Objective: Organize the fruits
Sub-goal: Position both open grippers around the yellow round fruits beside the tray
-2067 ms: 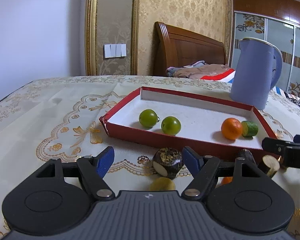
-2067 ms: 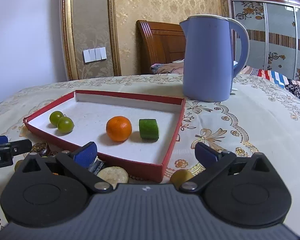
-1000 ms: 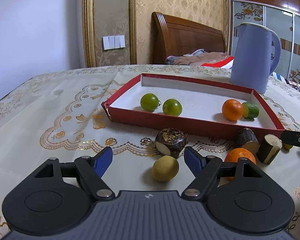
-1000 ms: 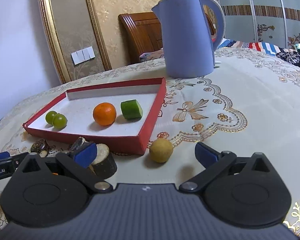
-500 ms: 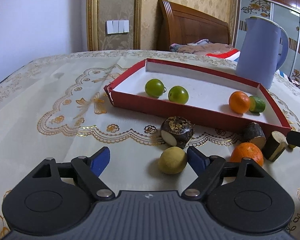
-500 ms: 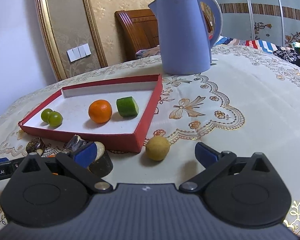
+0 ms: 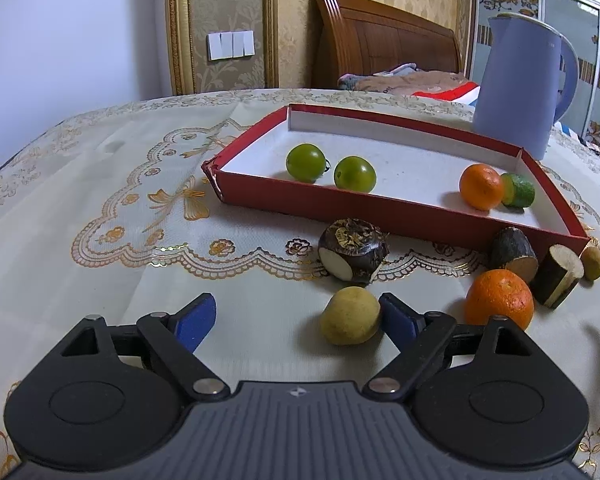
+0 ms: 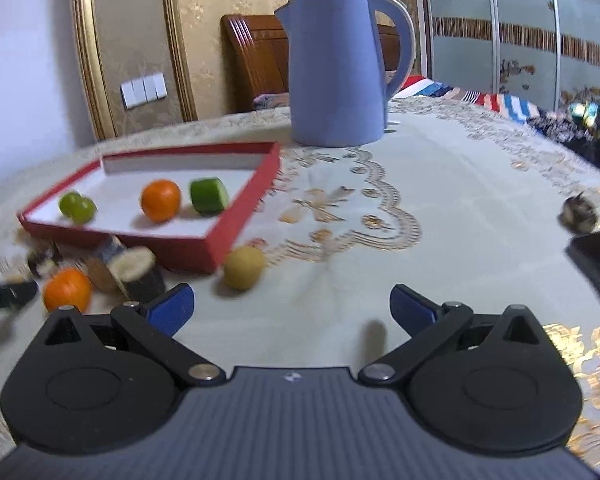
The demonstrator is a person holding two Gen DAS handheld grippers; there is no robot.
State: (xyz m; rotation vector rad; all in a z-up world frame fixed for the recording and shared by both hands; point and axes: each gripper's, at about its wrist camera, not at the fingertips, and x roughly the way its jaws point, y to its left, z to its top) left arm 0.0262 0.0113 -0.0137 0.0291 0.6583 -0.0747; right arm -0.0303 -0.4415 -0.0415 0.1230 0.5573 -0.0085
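Note:
A red tray (image 7: 380,210) holds two green fruits (image 7: 306,162), an orange (image 7: 481,187) and a cut green piece (image 7: 520,191). On the cloth in front of it lie a dark chestnut-like fruit (image 7: 354,256), an orange (image 7: 499,298), two dark cut pieces (image 7: 514,254) and a small yellow fruit (image 7: 593,258). My left gripper (image 7: 298,320) is opening. A yellow fruit (image 7: 350,316) lies between its fingers, close to the right pad and unpressed. My right gripper (image 8: 292,312) stands open and empty, with the small yellow fruit (image 8: 244,266) ahead to its left.
A blue kettle (image 8: 340,72) stands behind the tray (image 8: 236,224). Another dark fruit (image 8: 580,214) and a black object (image 8: 596,260) sit at the table's far right. The left gripper's fingertip (image 8: 4,294) shows at the left edge. A bed headboard (image 7: 380,40) lies beyond the table.
The left jaws have spread wider and the yellow fruit now sits between them. The right view has swung rightward, blurred, bringing the dark fruit at the far right into sight.

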